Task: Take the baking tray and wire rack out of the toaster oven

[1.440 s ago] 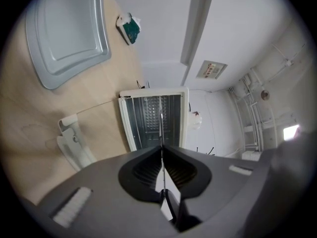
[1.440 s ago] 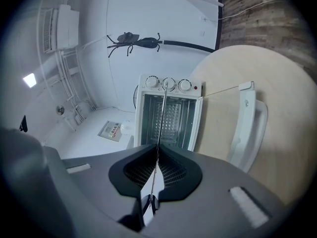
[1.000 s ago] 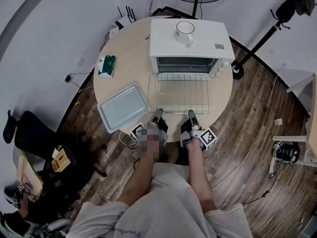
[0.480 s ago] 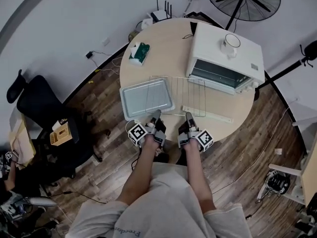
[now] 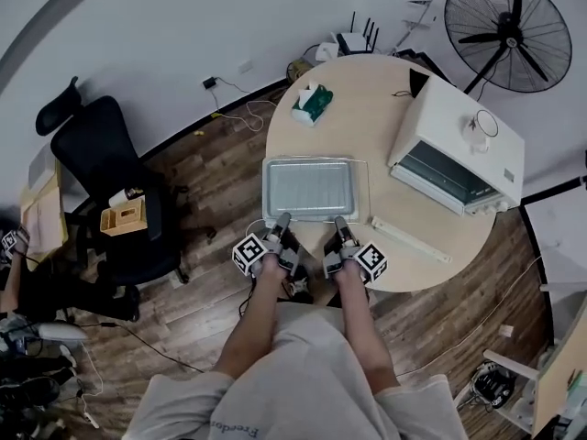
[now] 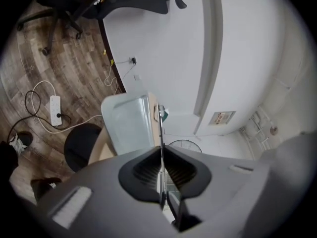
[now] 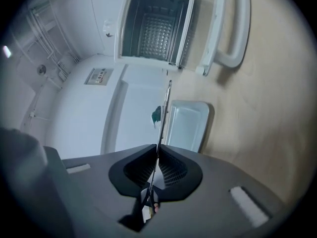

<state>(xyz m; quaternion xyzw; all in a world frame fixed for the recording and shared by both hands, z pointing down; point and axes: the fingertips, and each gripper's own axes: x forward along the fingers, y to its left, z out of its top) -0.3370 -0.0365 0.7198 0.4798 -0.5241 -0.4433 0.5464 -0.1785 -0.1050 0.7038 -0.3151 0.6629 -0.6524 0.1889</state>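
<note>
Both grippers hold the wire rack (image 5: 361, 187) by its near edge; it hangs level just over the baking tray (image 5: 310, 189), which lies on the round table (image 5: 367, 108). My left gripper (image 5: 280, 220) is shut on the rack's near left edge, my right gripper (image 5: 338, 222) on its near right edge. In the left gripper view the rack's wire (image 6: 161, 133) runs edge-on out of the closed jaws (image 6: 161, 155), with the tray (image 6: 126, 125) beyond. In the right gripper view it (image 7: 163, 118) does the same. The white toaster oven (image 5: 459, 140) stands at the right, door (image 5: 410, 239) open, cavity (image 7: 156, 24) empty.
A mug (image 5: 481, 126) sits on the oven. A green tissue box (image 5: 312, 102) lies at the table's far side. A black office chair (image 5: 101, 163) stands on the left, a floor fan (image 5: 514, 26) behind the oven. A power strip (image 6: 54, 108) lies on the wooden floor.
Both grippers have carried the wire rack left, from in front of the open oven door to above the baking tray. The head view has swung with them.
</note>
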